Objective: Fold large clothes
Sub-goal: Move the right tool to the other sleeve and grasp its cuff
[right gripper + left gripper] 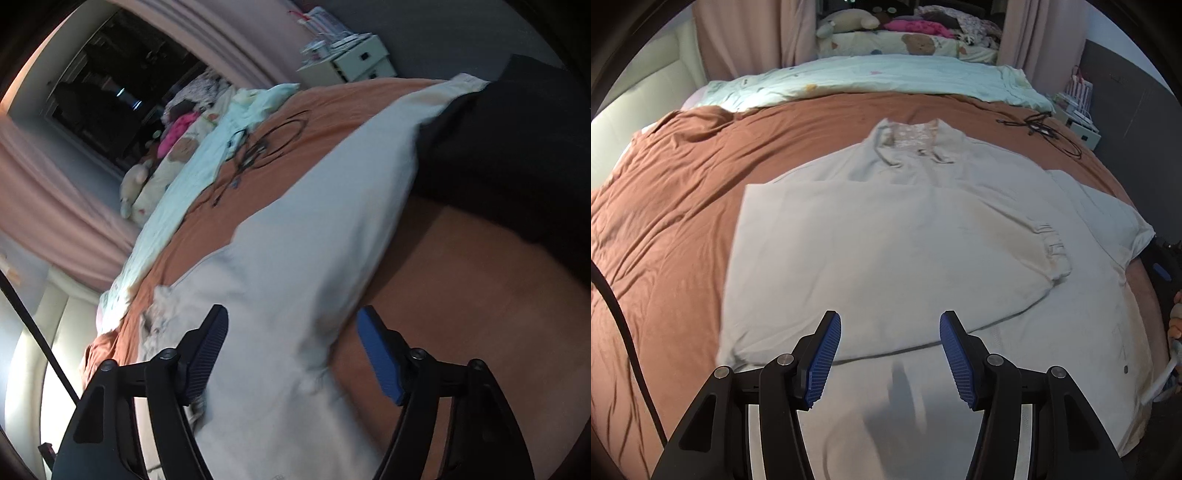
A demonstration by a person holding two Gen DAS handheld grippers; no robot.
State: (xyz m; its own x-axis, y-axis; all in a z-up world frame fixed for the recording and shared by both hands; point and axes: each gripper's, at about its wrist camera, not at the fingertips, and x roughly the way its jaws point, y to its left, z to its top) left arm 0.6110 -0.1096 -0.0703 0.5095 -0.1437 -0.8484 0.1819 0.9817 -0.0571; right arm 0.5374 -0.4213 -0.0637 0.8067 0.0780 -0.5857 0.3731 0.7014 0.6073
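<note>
Pale grey-white sweatshirt (905, 236) lies flat on the rust-brown bedsheet (665, 206), spread over the near middle of the bed. Long axis runs from hem, nearest the left wrist camera, away toward the pillows; collar (916, 142) with patterned inner lining points to the far end. One sleeve is folded across the chest, its gathered cuff (1052, 247) lying toward the right side of the body. Other side of the garment reaches the right bed edge.

Left tool (890, 350): blue pads apart, nothing between them, above the hem region, not touching cloth.

Right tool (291, 354): pads apart, no cloth pinched; sweatshirt (295, 236) passes beneath the gap. View is tilted and motion-blurred. Garment edge hangs over the bed side next to a dark shape, unidentifiable.

Beyond the sweatshirt: black cables (1041, 129) on the sheet at far right, light mint duvet (871, 79) across the head of the bed, soft toys (849, 22) behind it.
</note>
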